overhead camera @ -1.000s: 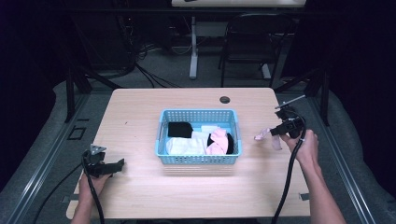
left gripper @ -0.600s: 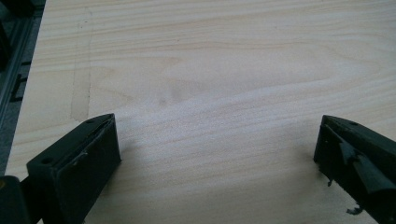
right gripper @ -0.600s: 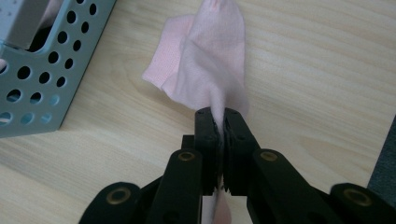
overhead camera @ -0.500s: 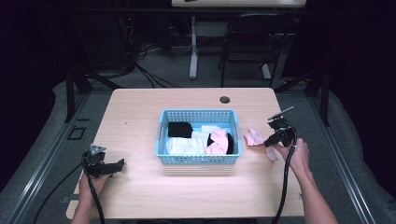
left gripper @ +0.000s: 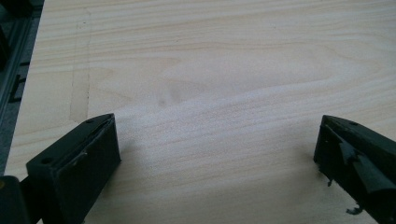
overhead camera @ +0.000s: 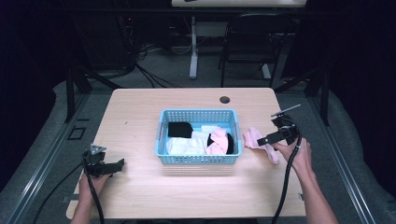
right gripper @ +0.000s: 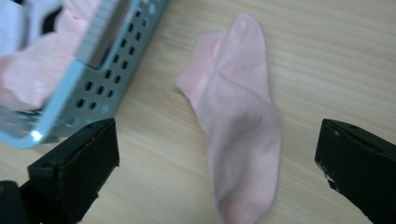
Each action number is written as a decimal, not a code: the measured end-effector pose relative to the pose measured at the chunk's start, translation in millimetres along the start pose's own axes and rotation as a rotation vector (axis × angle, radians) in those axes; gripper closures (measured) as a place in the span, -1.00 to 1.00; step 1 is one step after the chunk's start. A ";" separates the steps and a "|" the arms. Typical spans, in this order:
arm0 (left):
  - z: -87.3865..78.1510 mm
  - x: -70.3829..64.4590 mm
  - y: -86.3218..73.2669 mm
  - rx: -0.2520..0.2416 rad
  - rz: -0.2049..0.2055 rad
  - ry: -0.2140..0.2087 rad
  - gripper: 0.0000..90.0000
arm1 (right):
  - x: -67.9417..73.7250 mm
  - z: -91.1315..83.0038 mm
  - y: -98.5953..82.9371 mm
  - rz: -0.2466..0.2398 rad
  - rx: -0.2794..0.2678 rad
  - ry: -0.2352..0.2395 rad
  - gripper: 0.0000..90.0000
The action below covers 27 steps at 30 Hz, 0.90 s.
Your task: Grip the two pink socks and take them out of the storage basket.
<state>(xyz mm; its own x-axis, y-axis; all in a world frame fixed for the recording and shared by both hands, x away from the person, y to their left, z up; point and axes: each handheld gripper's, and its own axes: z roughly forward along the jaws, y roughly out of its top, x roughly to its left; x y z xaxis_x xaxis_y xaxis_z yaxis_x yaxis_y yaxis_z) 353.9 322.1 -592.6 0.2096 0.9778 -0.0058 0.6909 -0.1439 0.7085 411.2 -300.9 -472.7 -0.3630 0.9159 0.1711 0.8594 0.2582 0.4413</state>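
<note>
- Two grippers work at a light wooden table, one in each of the person's hands.
- The right gripper hangs over the table's right side, its jaws spread wide with nothing between them; in its own view they frame a pink sock that lies flat on the wood.
- That pink sock sits just beside the right wall of a blue basket, outside it.
- Inside the basket lie a black piece, a white piece and another pink sock.
- The left gripper rests near the table's near-left corner, well apart from the basket, jaws spread over bare wood.
- A small black round thing sits near the table's far edge.
</note>
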 end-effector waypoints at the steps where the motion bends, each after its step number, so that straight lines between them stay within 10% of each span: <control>1: 0.0 0.0 0.0 0.000 0.000 0.000 -0.99 | 3.5 -3.7 1.2 -0.010 -0.005 0.003 -1.00; 14: 0.0 0.0 0.0 0.000 0.000 0.000 -0.99 | 69.4 -21.8 30.1 -0.174 -0.067 0.081 -1.00; 27: -0.1 0.1 0.1 0.002 0.001 -0.001 -0.99 | 130.9 18.0 62.3 -0.304 0.021 0.159 -1.00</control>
<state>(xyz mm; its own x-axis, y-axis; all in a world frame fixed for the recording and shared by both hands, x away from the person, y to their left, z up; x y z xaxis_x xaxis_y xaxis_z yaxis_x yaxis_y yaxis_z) 353.9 322.3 -592.5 0.2113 0.9774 -0.0061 0.6919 -0.1452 0.7073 423.7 -159.4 -438.6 -0.6539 0.7371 0.1704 0.7098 0.5197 0.4755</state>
